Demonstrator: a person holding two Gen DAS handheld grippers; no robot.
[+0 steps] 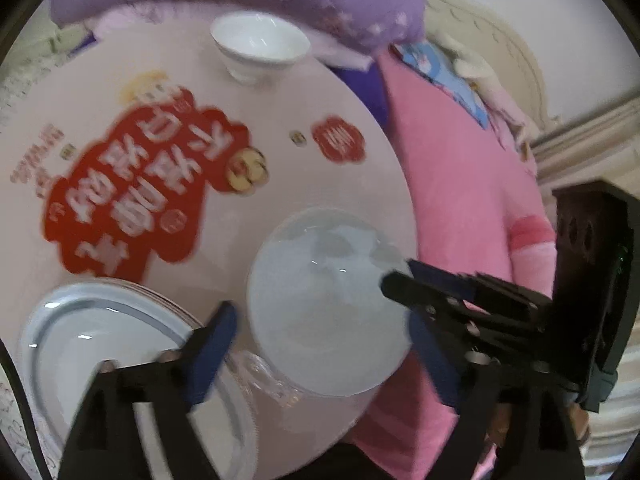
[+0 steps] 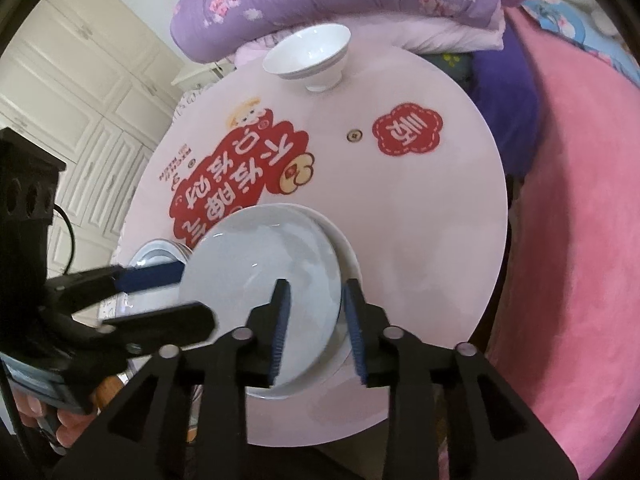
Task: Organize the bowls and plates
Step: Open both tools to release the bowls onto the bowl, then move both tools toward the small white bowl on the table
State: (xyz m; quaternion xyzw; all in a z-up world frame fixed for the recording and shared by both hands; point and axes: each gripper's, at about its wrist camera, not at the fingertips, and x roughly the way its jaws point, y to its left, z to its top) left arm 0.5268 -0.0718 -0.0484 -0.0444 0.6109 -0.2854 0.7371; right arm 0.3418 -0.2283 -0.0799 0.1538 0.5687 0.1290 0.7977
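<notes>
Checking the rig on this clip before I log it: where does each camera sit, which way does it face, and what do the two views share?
Left wrist: on the left gripper, angled down at the white plate on the round table; the right gripper enters at right.
Right wrist: on the right gripper, angled down at that plate; the left gripper and a hand show at left.
Shared: plate, white bowl, plate stack, table.

Right tongs (image 2: 316, 328) agape astride stacked plates' (image 2: 264, 256) rim
</notes>
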